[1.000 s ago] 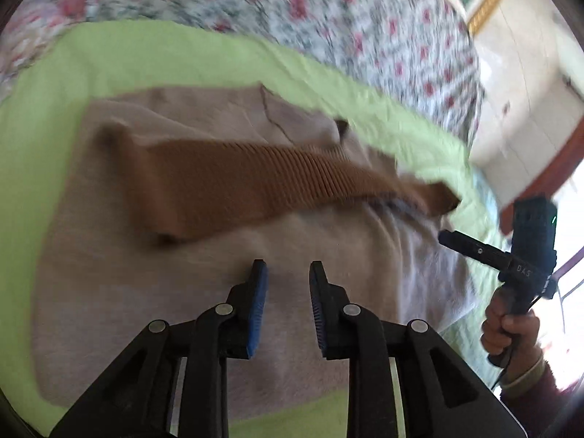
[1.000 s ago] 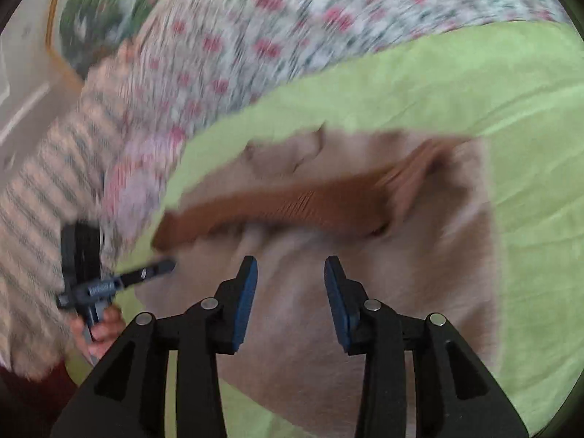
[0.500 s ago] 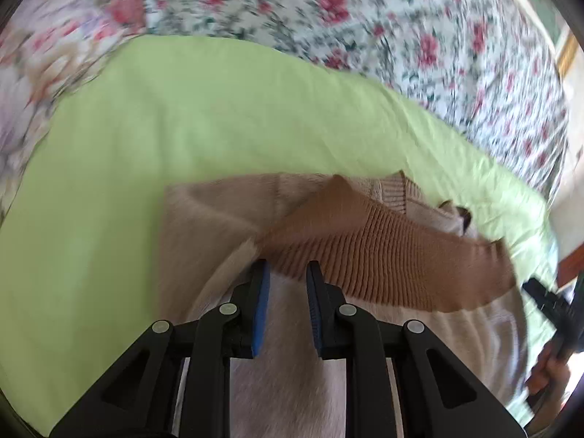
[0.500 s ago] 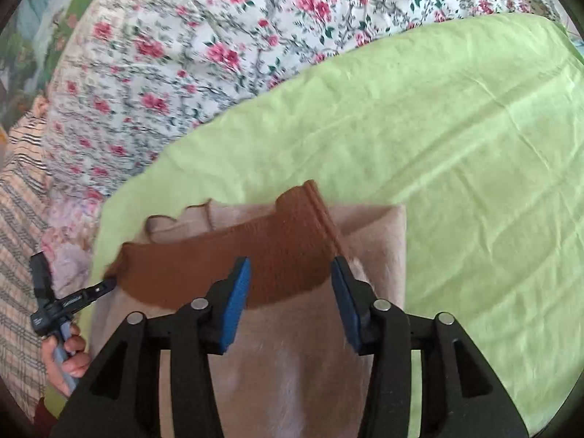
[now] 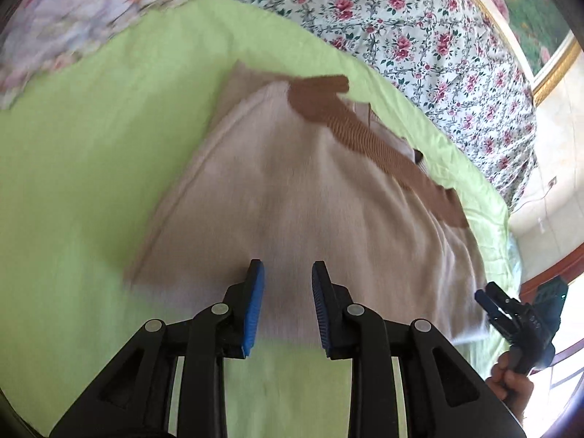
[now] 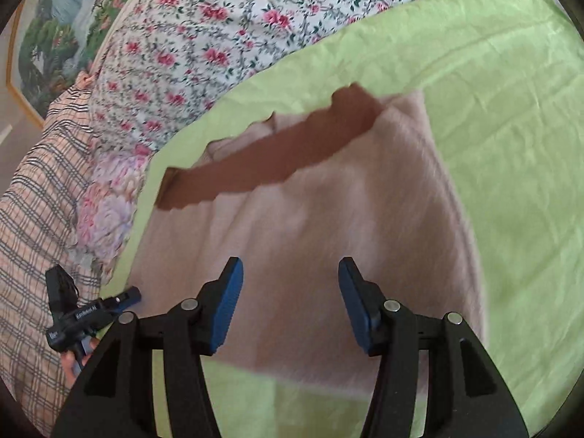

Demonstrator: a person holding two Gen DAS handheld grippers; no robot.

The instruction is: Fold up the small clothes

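A pale pink-beige knit garment (image 5: 310, 200) lies flat on a lime green sheet (image 5: 91, 182), with its brown ribbed band (image 5: 365, 135) folded across the far end. My left gripper (image 5: 286, 270) hovers over the garment's near edge, its jaws narrowly apart and opening, nothing between them. In the right wrist view the same garment (image 6: 328, 237) and brown band (image 6: 273, 160) show. My right gripper (image 6: 290, 266) hangs over the near part of the cloth, jaws wide and opening, empty. Each gripper appears in the other's view: the right gripper (image 5: 511, 314), the left gripper (image 6: 91, 310).
The green sheet (image 6: 511, 127) covers a bed with a floral quilt (image 5: 419, 36) behind it. A plaid cloth (image 6: 33, 200) lies past the garment's left side. A framed picture (image 6: 47, 36) hangs beyond. A hand (image 5: 511, 383) holds the right gripper's handle.
Both grippers have drawn back from the brown band to the garment's near edge. The band now lies far from the fingertips. The right jaws have spread wider.
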